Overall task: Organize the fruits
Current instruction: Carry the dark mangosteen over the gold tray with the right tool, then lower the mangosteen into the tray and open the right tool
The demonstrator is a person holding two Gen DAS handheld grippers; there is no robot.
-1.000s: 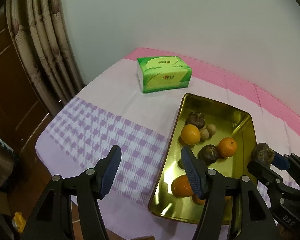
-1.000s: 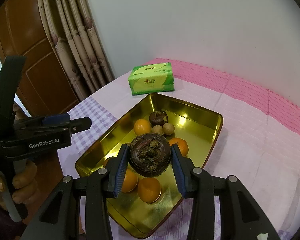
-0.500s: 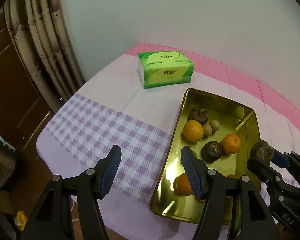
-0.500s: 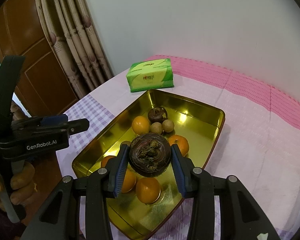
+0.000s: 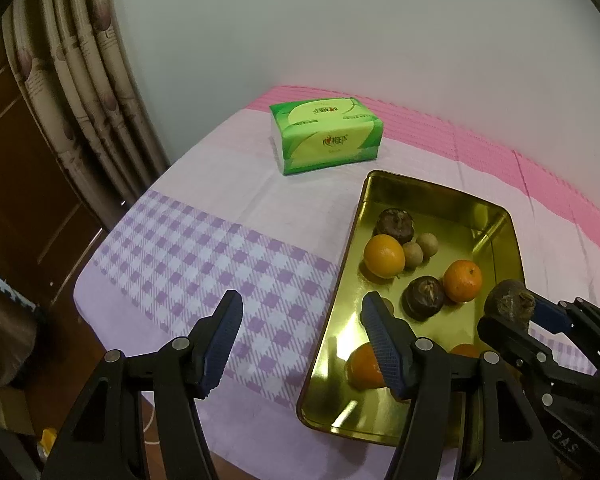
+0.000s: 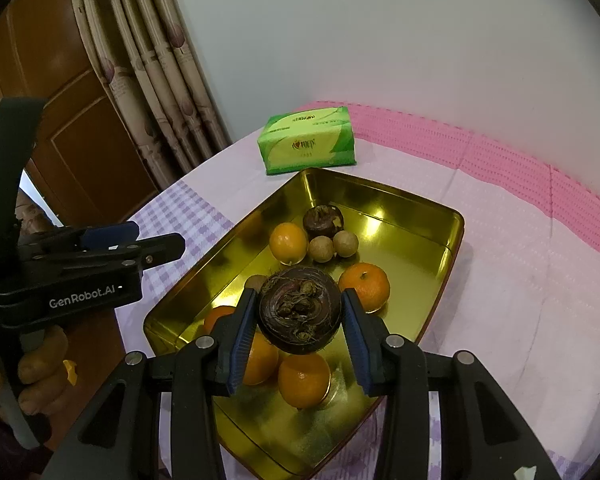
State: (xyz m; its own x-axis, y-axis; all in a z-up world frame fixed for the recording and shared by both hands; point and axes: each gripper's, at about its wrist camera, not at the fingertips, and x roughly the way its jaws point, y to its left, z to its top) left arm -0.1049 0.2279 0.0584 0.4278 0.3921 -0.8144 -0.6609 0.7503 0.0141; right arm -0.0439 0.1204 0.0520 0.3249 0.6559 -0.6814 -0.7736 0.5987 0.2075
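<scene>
Right hand-held gripper (image 6: pixel 300 320): clamped on a dark brown fruit (image 6: pixel 299 310), above the gold tray (image 6: pixel 384 196).
Left hand-held gripper (image 5: pixel 300 340): fingers apart, empty, over the worktop (image 5: pixel 204 256).
Tray: oranges (image 6: pixel 288 242), small fruits.

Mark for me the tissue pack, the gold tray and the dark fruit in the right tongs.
tissue pack (image 5: pixel 327 134), left wrist view, on its green front face.
gold tray (image 6: pixel 388 194), right wrist view, on its far rim.
dark fruit (image 6: pixel 299 309), right wrist view, on its knobbly middle, between the right tongs' pads.
</scene>
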